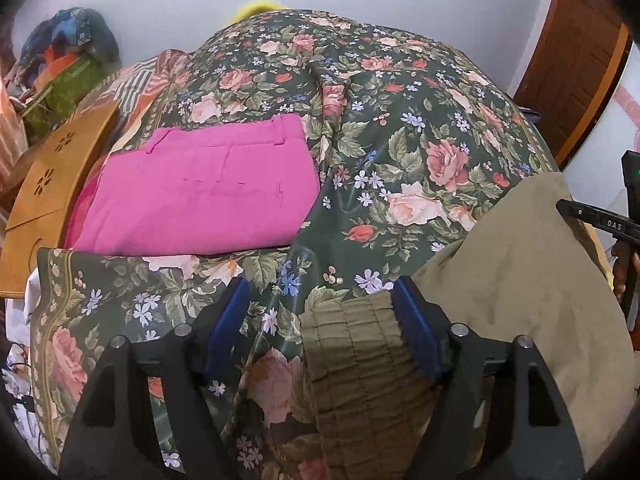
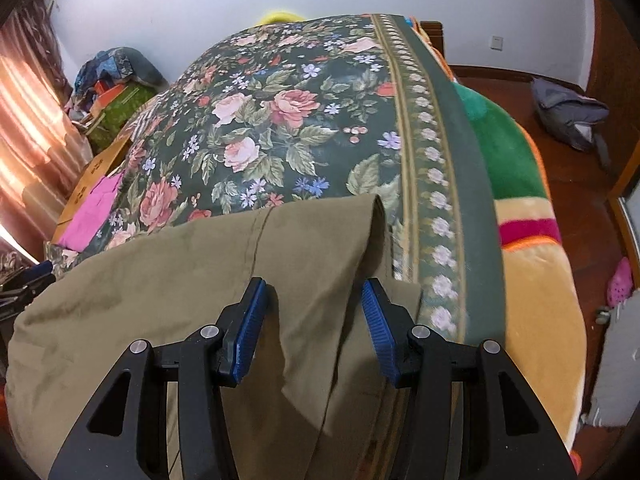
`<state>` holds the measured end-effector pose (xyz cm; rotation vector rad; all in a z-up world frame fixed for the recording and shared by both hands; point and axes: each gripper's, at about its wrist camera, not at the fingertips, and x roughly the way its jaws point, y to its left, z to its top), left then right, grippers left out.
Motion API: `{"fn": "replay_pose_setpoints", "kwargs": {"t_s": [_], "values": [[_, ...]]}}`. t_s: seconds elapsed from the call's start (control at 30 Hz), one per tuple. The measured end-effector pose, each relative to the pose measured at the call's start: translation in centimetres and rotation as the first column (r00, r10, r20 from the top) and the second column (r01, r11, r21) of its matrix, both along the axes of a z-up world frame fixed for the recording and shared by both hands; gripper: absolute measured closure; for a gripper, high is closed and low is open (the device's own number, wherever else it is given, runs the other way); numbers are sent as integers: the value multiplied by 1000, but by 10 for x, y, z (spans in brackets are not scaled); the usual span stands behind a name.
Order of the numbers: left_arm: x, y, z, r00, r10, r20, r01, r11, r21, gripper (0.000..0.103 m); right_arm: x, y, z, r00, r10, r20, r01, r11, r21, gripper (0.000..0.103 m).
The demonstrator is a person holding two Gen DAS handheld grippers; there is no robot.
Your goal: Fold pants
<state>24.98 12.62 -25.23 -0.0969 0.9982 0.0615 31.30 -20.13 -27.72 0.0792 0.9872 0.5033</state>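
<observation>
Olive-green pants (image 1: 520,280) lie on the floral bedspread (image 1: 360,128) at the near edge of the bed. Their gathered elastic waistband (image 1: 356,344) sits between the fingers of my left gripper (image 1: 320,300), whose jaws stand wide open just over it. In the right wrist view the pants (image 2: 160,288) spread to the left, with a raised fold of a leg (image 2: 316,280) between the fingers of my right gripper (image 2: 314,300), which is open. The right gripper's body shows at the left wrist view's right edge (image 1: 600,220).
Folded pink pants (image 1: 200,192) lie on the bed's far left, also visible in the right wrist view (image 2: 96,208). A wooden lap table (image 1: 48,184) and a clothes pile (image 1: 68,60) stand left. A green and tan blanket (image 2: 520,200) hangs at the right edge.
</observation>
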Motion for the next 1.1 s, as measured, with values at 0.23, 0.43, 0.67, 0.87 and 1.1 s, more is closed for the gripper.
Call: {"fn": "replay_pose_setpoints", "kwargs": {"t_s": [0.23, 0.43, 0.67, 0.87, 1.1], "values": [[4, 0, -4, 1000, 25, -2, -25, 999, 33, 26, -6, 11, 5, 995, 59, 82, -52, 996, -77, 89], [7, -2, -7, 997, 72, 1, -71, 981, 182, 34, -9, 22, 10, 982, 101, 160, -67, 976, -209, 92], [2, 36, -8, 987, 155, -50, -154, 988, 27, 42, -9, 25, 16, 983, 91, 159, -49, 968, -248, 88], [-22, 18, 31, 996, 89, 22, -90, 995, 53, 42, -27, 7, 49, 988, 29, 149, -3, 985, -173, 68], [-48, -22, 54, 999, -24, 47, 25, 999, -30, 32, -84, 14, 75, 981, 101, 163, -84, 990, -112, 60]]}}
